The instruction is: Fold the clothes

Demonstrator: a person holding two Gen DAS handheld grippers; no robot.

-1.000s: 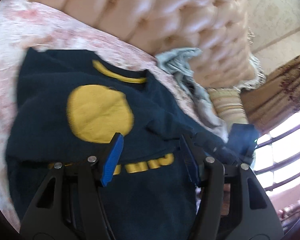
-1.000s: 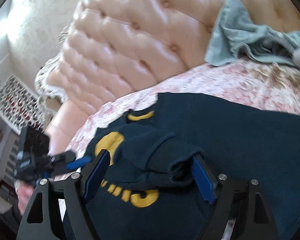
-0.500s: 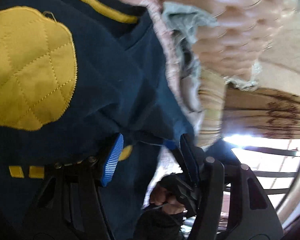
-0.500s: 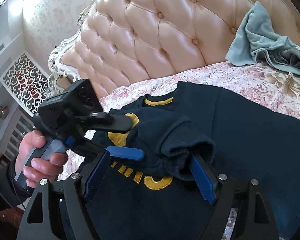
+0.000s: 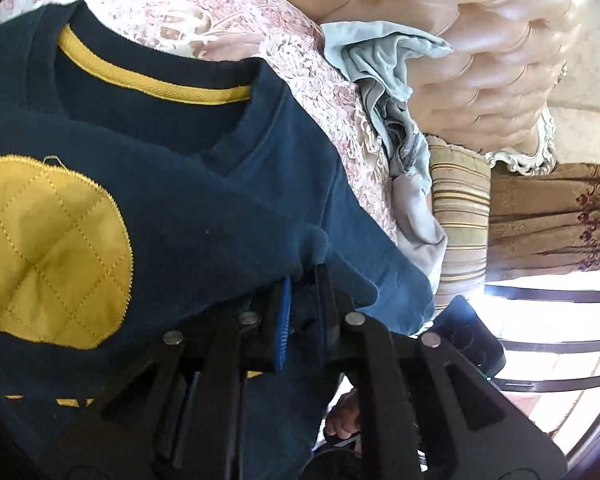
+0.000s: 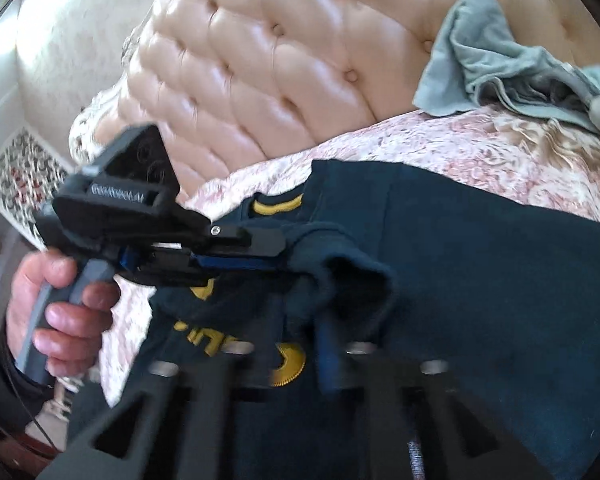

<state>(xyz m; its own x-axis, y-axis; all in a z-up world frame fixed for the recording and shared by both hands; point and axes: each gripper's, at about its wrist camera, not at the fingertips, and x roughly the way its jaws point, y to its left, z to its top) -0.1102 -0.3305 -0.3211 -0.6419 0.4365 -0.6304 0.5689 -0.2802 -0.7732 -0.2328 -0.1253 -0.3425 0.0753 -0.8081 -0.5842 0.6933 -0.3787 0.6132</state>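
A navy sweatshirt (image 5: 204,200) with a quilted yellow patch (image 5: 48,252) and yellow neck trim lies on the pink floral bed (image 5: 172,12), near the headboard edge. Both grippers' jaws have just been closing: the left gripper (image 5: 302,300) and right gripper (image 6: 300,332) each pinch a fold of its fabric.

A tufted, glossy pink headboard (image 6: 284,60) with a carved white edge stood behind the bed, whose pink-and-white floral bedspread (image 5: 204,20) ran up to it. A pale patterned wall (image 6: 72,28) rose beside it. Brown embroidered curtains (image 5: 552,216) hung by a bright window with dark bars (image 5: 556,320). A white lattice panel (image 6: 16,176) showed at the far left.
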